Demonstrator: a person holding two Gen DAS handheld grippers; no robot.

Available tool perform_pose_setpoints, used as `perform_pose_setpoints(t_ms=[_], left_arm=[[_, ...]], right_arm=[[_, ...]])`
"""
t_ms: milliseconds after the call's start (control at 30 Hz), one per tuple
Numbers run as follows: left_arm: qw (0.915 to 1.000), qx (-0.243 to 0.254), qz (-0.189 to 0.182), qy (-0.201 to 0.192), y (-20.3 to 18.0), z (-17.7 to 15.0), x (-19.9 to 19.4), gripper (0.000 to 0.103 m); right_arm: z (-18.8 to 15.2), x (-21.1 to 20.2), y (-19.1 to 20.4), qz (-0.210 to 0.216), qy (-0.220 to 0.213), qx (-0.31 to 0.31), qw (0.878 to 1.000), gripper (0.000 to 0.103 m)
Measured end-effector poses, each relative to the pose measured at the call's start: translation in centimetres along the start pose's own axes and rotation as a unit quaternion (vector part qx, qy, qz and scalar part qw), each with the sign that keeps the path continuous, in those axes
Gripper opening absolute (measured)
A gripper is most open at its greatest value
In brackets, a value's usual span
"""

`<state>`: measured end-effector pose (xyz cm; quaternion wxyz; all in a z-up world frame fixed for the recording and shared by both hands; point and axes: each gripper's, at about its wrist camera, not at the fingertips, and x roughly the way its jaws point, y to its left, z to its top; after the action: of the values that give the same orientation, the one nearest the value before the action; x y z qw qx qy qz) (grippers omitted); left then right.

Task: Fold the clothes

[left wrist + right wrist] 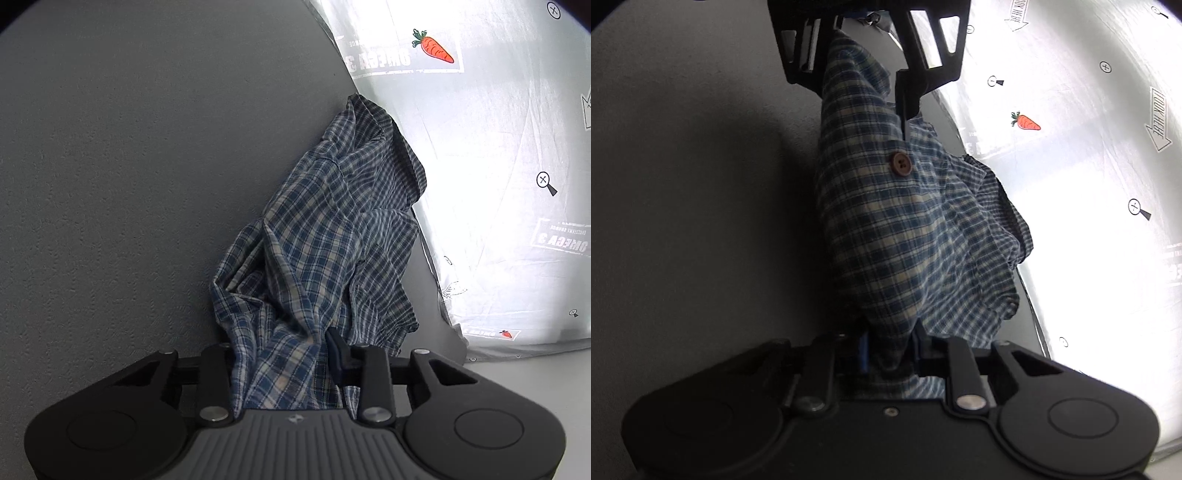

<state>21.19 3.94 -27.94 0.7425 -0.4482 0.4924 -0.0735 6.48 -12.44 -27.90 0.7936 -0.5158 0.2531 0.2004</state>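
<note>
Plaid shirt point(317, 236), blue and cream checked, bunched and hanging in loose folds over a grey surface point(110, 166), pinched at two spots along one edge. Left gripper point(284, 354) closed narrow on a gathered hem, cloth filling the gap between its fingers. Right gripper point(886, 347) clamped likewise on a fold near the button placket, brown button point(900, 164) showing just above (the left gripper also visible at the top of the right wrist view, gripping the same garment farther along). Beside the shirt, touching its far edge, a pale printed sheet point(498, 147) with carrot motifs point(434, 46) and mirrored lettering. Folding judged barely begun: garment picked up but still crumpled, no flat panel, no crease laid. Left to do, by the look of it: spreading, smoothing, every fold.
</note>
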Motion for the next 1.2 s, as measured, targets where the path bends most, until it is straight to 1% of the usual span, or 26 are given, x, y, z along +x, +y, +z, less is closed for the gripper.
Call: perform_pose_setpoints(t_ms=[33, 67, 100, 133, 200, 300, 367, 400, 467, 567, 667, 700, 733, 767, 900, 967, 1033, 1167, 1200], left_arm=[[0.9999, 0.012, 0.004, 0.001, -0.2, 0.0, -0.1, 0.031], [0.9998, 0.018, 0.004, 0.0, -0.5, -0.1, -0.5, 0.028], [0.9998, 0.021, 0.001, -0.001, -0.7, -0.2, -0.8, 0.026], [0.9998, 0.019, 0.0, -0.002, -1.0, -0.4, -1.4, 0.025], [0.9999, 0.014, -0.004, -0.001, -1.3, -1.0, -2.6, 0.025], [0.9996, 0.02, -0.006, 0.017, -1.5, -2.8, -5.0, 0.024], [0.999, 0.032, -0.007, 0.03, -1.5, -4.6, -7.0, 0.024], [0.9983, 0.046, -0.011, 0.034, -1.6, -5.7, -8.0, 0.024], [0.9967, 0.068, -0.01, 0.044, -1.7, -7.9, -10.1, 0.024], [0.9967, 0.058, -0.012, 0.056, -1.4, -9.5, -11.9, 0.024], [0.9969, 0.056, -0.01, 0.053, -1.8, -9.4, -12.1, 0.024], [0.9971, 0.055, -0.008, 0.053, -2.0, -9.3, -12.1, 0.024], [0.9974, 0.048, -0.005, 0.054, -2.2, -9.1, -12.0, 0.024], [0.9977, 0.037, -0.003, 0.057, -2.3, -8.7, -11.6, 0.024], [0.9982, -0.004, -0.019, 0.058, -2.3, -7.1, -10.7, 0.024], [0.998, -0.016, -0.03, 0.053, -2.5, -6.2, -10.4, 0.025], [0.9979, -0.022, -0.035, 0.049, -3.1, -5.3, -9.8, 0.025], [0.9975, -0.034, -0.038, 0.048, -4.6, -3.2, -7.8, 0.025], [0.9975, -0.036, -0.037, 0.049, -4.9, -2.6, -7.4, 0.025]], right_arm=[[0.2, -0.2, -0.4, 0.015, -0.004, -0.024, 1.0, 0.013], [0.5, -0.5, -1.3, 0.034, -0.004, -0.025, 0.999, 0.01], [1.0, -0.9, -2.8, 0.056, -0.003, -0.004, 0.998, 0.009], [1.4, -1.4, -4.3, 0.075, -0.004, 0.018, 0.997, 0.009], [1.7, -2.6, -6.8, 0.104, -0.006, 0.061, 0.993, 0.008], [0.7, -5.4, -8.1, 0.143, -0.017, 0.092, 0.985, 0.008], [0.5, -7.7, -8.5, 0.175, -0.024, 0.109, 0.978, 0.008], [0.1, -8.1, -8.6, 0.194, -0.027, 0.116, 0.974, 0.008], [1.0, -10.4, -9.9, 0.228, -0.032, 0.131, 0.964, 0.008], [1.4, -12.3, -11.2, 0.266, -0.035, 0.162, 0.95, 0.008], [2.2, -12.5, -12.9, 0.282, -0.04, 0.185, 0.941, 0.008], [2.2, -12.3, -13.3, 0.282, -0.041, 0.189, 0.94, 0.008], [1.4, -12.0, -14.1, 0.28, -0.043, 0.193, 0.939, 0.008], [1.4, -11.9, -14.2, 0.278, -0.044, 0.194, 0.94, 0.008], [1.7, -11.6, -15.8, 0.263, -0.056, 0.191, 0.944, 0.008], [0.5, -11.5, -16.2, 0.253, -0.064, 0.198, 0.945, 0.008], [-2.0, -12.8, -15.6, 0.241, -0.07, 0.206, 0.946, 0.008], [-3.0, -10.0, -17.0, 0.229, -0.075, 0.216, 0.946, 0.008], [-3.3, -7.9, -17.6, 0.227, -0.074, 0.218, 0.946, 0.008]])
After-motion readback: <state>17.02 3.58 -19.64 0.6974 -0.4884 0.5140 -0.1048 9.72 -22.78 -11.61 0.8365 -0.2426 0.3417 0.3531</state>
